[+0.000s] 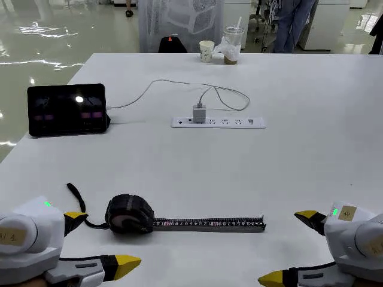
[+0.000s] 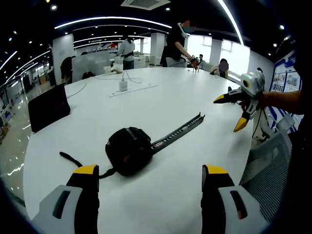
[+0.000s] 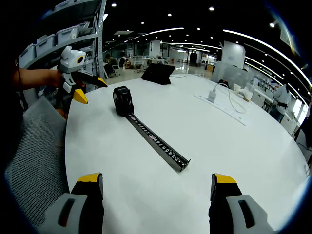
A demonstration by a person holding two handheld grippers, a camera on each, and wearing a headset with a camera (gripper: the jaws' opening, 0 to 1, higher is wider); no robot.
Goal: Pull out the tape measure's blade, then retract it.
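Tape measure [image 1: 128, 213] lies on the white table [image 1: 299, 155] near the front edge, between the two grippers. Blade [image 1: 209, 224] is out and flat on the table, running from the case toward the right gripper [image 1: 287, 246], with its tip short of that gripper. Left gripper [image 1: 103, 239]: jaws apart, just beside the case on its strap [image 1: 75, 194] side, case not gripped. Right gripper: jaws apart, holding nothing. Further back are a tablet [image 1: 67, 109], a power strip [image 1: 218, 122] and cups [image 1: 206, 51].
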